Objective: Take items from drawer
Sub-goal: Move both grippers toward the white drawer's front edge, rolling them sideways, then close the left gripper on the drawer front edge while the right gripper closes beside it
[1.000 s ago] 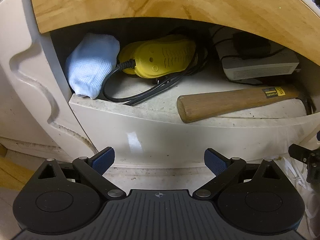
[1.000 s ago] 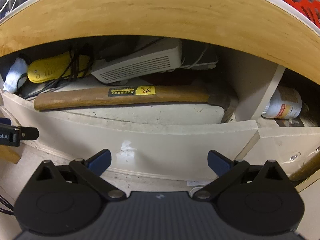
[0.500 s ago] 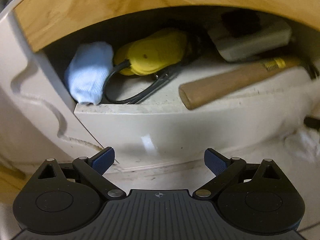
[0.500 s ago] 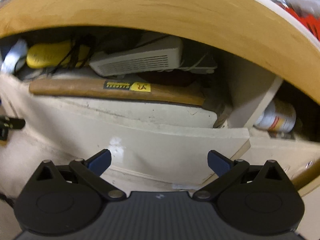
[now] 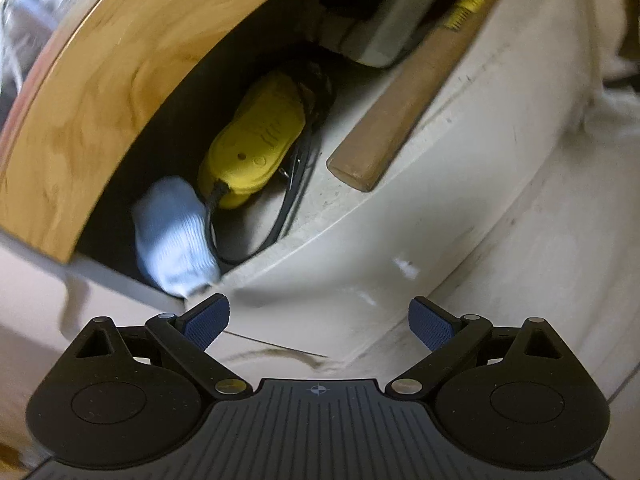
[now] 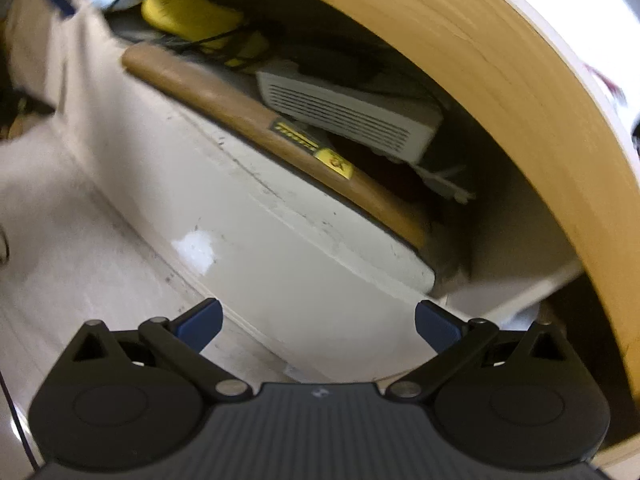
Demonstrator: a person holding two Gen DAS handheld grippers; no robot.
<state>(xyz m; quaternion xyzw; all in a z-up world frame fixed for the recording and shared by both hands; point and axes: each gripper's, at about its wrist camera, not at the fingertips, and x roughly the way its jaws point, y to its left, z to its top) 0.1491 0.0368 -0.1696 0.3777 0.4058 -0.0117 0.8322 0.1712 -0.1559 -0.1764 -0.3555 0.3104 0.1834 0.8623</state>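
Note:
The cream drawer [image 5: 360,248] stands open under a wooden tabletop [image 5: 132,52]. Inside lie a pale blue knitted cloth [image 5: 172,236], a yellow device [image 5: 256,148] with a black cable, a wooden-handled hammer [image 5: 404,96] and a white vented box [image 6: 344,112]. The hammer [image 6: 240,116] and yellow device [image 6: 188,12] also show in the right wrist view. My left gripper [image 5: 318,322] is open and empty in front of the drawer front, below the cloth. My right gripper [image 6: 316,324] is open and empty in front of the drawer front [image 6: 288,256], below the hammer's head end.
The tabletop [image 6: 500,80] overhangs the drawer closely, leaving a low gap above the items. A cream cabinet panel [image 5: 36,312] lies left of the drawer. A white divider [image 6: 520,296] bounds the drawer on the right.
Both views have rolled sharply: the left one now sees the drawer tilted up to the right, the right one tilted down to the right. Both grippers stay open. The items have not moved.

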